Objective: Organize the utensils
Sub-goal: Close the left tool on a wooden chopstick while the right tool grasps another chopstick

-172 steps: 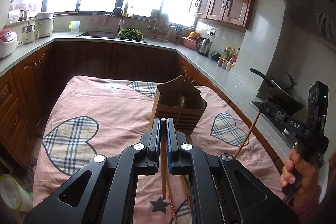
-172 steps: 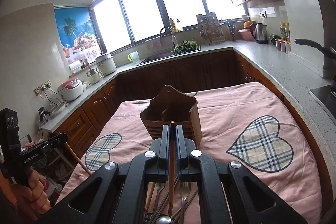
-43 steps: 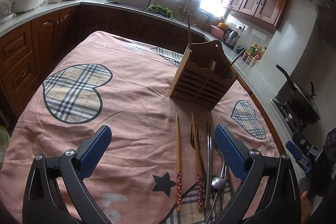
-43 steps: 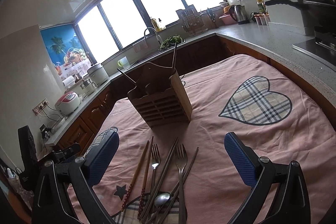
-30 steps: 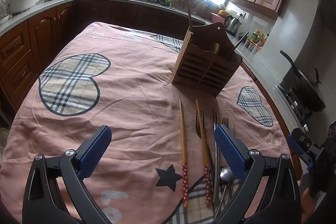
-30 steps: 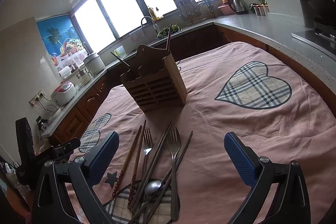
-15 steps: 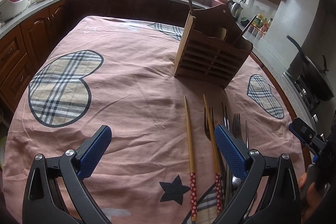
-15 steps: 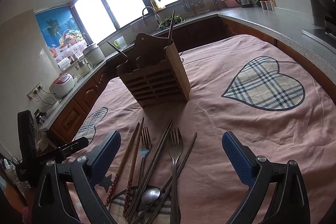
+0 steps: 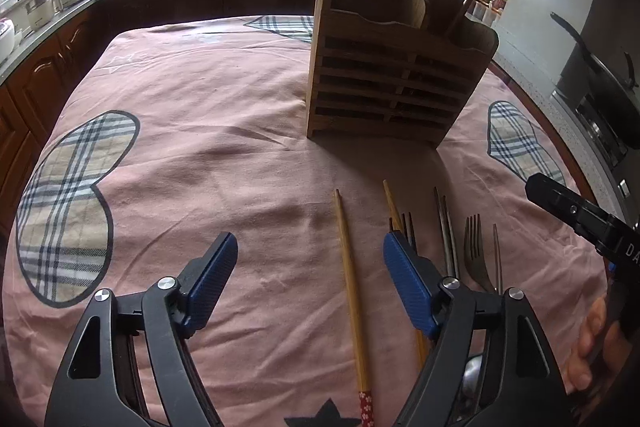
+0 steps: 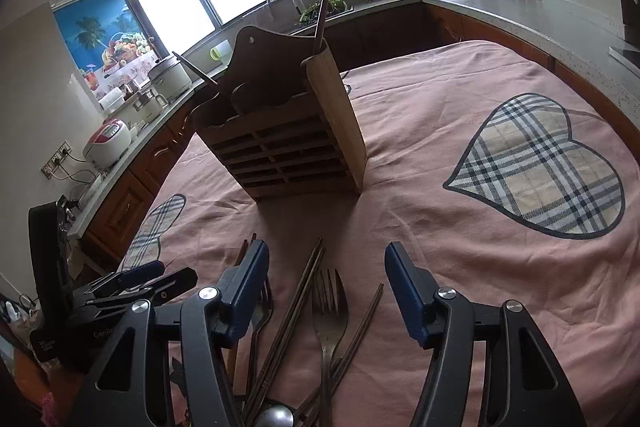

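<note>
Two chopsticks stood in the wooden utensil holder (image 9: 396,75), upper centre. Left tongs (image 9: 310,283) and right tongs (image 10: 326,291) were both wide, empty. Wooden chopsticks (image 9: 350,279), forks (image 10: 330,315), metal chopsticks (image 10: 296,307) and spoon (image 10: 274,417) lay unsorted on the table (image 9: 224,131), lower frame. Mostly undone.

Partial lettering on the two handheld devices

Right tongs (image 9: 580,215) body reads "DA"; left tongs (image 10: 120,291) body, left of the wooden utensil holder (image 10: 288,131), reads "CenRe".

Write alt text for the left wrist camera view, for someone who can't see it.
The open left gripper hovers over a wooden chopstick on a pink tablecloth, with forks to its right. A slatted wooden utensil holder stands behind, already holding two chopsticks.
</note>
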Available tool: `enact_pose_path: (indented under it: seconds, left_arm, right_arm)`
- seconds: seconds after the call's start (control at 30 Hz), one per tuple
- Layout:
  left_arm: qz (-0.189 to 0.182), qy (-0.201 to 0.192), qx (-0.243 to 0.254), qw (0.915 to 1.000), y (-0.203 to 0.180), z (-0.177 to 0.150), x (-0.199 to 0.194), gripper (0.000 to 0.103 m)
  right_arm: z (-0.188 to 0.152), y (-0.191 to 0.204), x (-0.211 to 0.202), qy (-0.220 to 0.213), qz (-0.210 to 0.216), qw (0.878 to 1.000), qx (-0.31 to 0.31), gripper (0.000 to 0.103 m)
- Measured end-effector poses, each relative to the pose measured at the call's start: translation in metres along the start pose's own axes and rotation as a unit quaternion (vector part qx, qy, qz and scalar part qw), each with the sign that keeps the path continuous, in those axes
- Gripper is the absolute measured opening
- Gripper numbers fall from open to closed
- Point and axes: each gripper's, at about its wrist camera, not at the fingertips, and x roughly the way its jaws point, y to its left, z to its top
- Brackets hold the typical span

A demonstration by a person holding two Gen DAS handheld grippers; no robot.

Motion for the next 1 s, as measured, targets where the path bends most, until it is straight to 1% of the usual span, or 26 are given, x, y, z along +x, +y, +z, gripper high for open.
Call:
enact_pose_path:
  seconds: [0.03, 0.1, 0.2, 0.23, 0.3, 0.33, 0.37, 0.4, 0.47, 0.57, 0.6, 0.67, 0.7, 0.73, 0.77, 0.8, 0.87, 1.0]
  left_arm:
    - [0.000, 0.005, 0.004, 1.0000, -0.002, 0.002, 0.005, 0.072]
    - [0.004, 0.014, 0.010, 0.9998, -0.004, 0.006, 0.016, 0.070]
    - [0.009, 0.029, 0.016, 0.9994, -0.006, 0.009, 0.030, 0.066]
    - [0.011, 0.037, 0.017, 0.9991, -0.006, 0.009, 0.035, 0.064]
    - [0.014, 0.048, 0.016, 0.9986, -0.005, 0.007, 0.042, 0.050]
    - [0.016, 0.042, 0.020, 0.9988, -0.005, 0.006, 0.041, 0.049]
    - [0.017, 0.041, 0.023, 0.9987, -0.005, 0.005, 0.040, 0.049]
    - [0.016, 0.040, 0.025, 0.9988, -0.004, 0.004, 0.039, 0.048]
    - [0.009, 0.041, 0.021, 0.9989, -0.001, 0.005, 0.039, 0.047]
    - [0.004, 0.043, 0.019, 0.9989, 0.002, 0.008, 0.041, 0.047]
    - [0.004, 0.043, 0.019, 0.9989, 0.002, 0.010, 0.042, 0.047]
    - [0.007, 0.041, 0.024, 0.9989, 0.001, 0.011, 0.044, 0.047]
    - [0.009, 0.039, 0.025, 0.9989, 0.000, 0.011, 0.044, 0.046]
    - [0.012, 0.035, 0.025, 0.9990, 0.000, 0.011, 0.044, 0.043]
    - [0.017, 0.032, 0.025, 0.9990, -0.001, 0.011, 0.044, 0.034]
    - [0.019, 0.031, 0.026, 0.9990, -0.001, 0.011, 0.044, 0.023]
    - [0.003, 0.036, 0.020, 0.9992, 0.002, 0.012, 0.043, 0.009]
    - [-0.016, 0.031, 0.007, 0.9994, 0.008, 0.013, 0.033, 0.006]
  right_arm:
    - [0.003, 0.000, 0.006, 0.006, 0.000, 1.000, -0.002, 0.056]
    - [0.007, 0.001, 0.018, 0.017, 0.001, 1.000, -0.005, 0.048]
    - [0.011, 0.004, 0.036, 0.035, 0.001, 0.999, -0.011, 0.041]
    - [0.012, 0.006, 0.041, 0.041, 0.000, 0.999, -0.015, 0.040]
    - [0.012, 0.011, 0.052, 0.054, -0.001, 0.998, -0.024, 0.037]
    - [0.012, 0.013, 0.058, 0.061, -0.003, 0.998, -0.029, 0.035]
    - [0.012, 0.015, 0.063, 0.067, -0.005, 0.997, -0.033, 0.032]
    - [0.012, 0.016, 0.068, 0.075, -0.007, 0.997, -0.037, 0.028]
    - [0.011, 0.020, 0.079, 0.089, -0.015, 0.995, -0.047, 0.024]
    - [0.006, 0.021, 0.093, 0.113, -0.026, 0.992, -0.057, 0.021]
    - [0.005, 0.022, 0.092, 0.107, -0.030, 0.992, -0.065, 0.019]
    - [0.004, 0.024, 0.091, 0.109, -0.041, 0.991, -0.073, 0.015]
    - [0.004, 0.023, 0.090, 0.108, -0.044, 0.990, -0.074, 0.009]
    - [0.004, 0.022, 0.090, 0.108, -0.043, 0.990, -0.074, 0.007]
    - [0.004, 0.020, 0.089, 0.108, -0.041, 0.991, -0.072, 0.007]
    - [0.005, 0.019, 0.087, 0.107, -0.038, 0.991, -0.070, 0.007]
    - [0.005, 0.016, 0.083, 0.103, -0.030, 0.992, -0.062, 0.006]
    - [0.010, 0.015, 0.068, 0.086, -0.009, 0.995, -0.047, 0.006]
